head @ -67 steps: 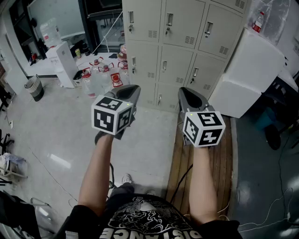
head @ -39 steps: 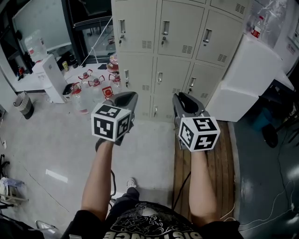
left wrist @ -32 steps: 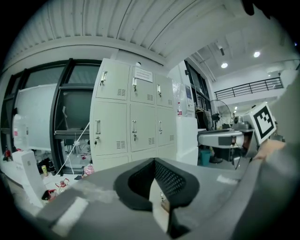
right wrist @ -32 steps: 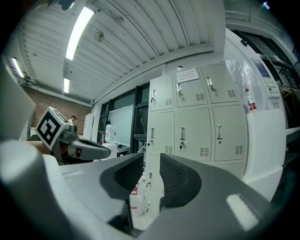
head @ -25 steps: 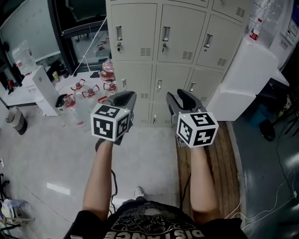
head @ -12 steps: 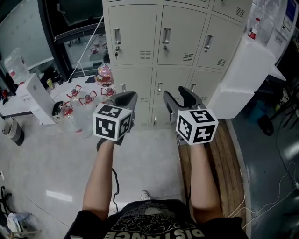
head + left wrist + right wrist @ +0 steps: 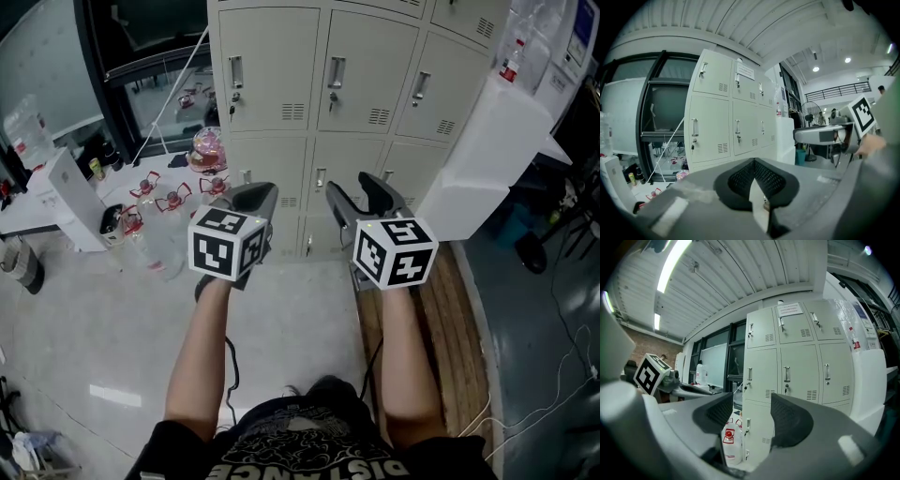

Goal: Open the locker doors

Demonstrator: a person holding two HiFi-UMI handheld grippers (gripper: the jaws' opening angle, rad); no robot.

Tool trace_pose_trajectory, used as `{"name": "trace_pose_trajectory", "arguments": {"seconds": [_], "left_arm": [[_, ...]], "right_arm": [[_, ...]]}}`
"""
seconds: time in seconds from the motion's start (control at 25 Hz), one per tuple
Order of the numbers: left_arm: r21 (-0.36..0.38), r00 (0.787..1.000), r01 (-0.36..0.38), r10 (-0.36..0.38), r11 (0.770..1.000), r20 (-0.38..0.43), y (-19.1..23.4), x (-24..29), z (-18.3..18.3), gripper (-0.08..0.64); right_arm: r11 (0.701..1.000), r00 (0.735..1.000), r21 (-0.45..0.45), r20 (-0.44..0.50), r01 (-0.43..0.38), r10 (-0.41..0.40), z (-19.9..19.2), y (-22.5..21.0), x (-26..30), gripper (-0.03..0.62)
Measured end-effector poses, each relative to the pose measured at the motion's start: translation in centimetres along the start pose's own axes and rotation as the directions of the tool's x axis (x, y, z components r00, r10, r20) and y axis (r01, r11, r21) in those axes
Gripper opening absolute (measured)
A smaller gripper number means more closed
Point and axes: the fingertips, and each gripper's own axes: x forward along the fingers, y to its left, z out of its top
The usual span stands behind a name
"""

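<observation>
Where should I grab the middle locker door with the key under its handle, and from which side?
Grip the upright metal handle near the left edge of the door, just above the key. Come straight from the front, jaws level, one each side of the narrow vertical bar. The door probably swings out from that edge.

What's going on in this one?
A person holds a gripper in each hand, facing a bank of beige lockers. Every door in view is shut, and neither gripper touches one. The right gripper has just been opening its fingers, which stand apart with nothing between them. The left gripper is shut and empty. No door has been opened yet.
</observation>
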Motion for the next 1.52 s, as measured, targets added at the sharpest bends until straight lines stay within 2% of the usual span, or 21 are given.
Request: {"name": "trace_pose_trajectory", "arguments": {"seconds": [0.6, 1.0, 1.52], "left_arm": [[0.012, 1.000, -0.027, 0.027, 1.000, 0.002, 3.4, 4.4, 0.2, 0.003], [0.025, 0.999, -0.051, 0.051, 0.998, 0.001, 6.9, 11.2, 1.9, 0.003], [0.012, 0.995, -0.098, 0.098, 0.995, -0.003, 11.0, 20.4, 4.8, 0.003]], "right_arm": [[1.000, 0.999, 0.002, 0.027, -0.020, 0.020, -0.1, -2.9, 5.1, 0.239], [0.999, 0.997, -0.003, 0.048, -0.052, 0.052, 0.9, -8.0, 11.9, 0.239], [0.991, 0.991, 0.000, 0.022, -0.131, 0.131, 1.4, -14.3, 21.2, 0.239]]}}
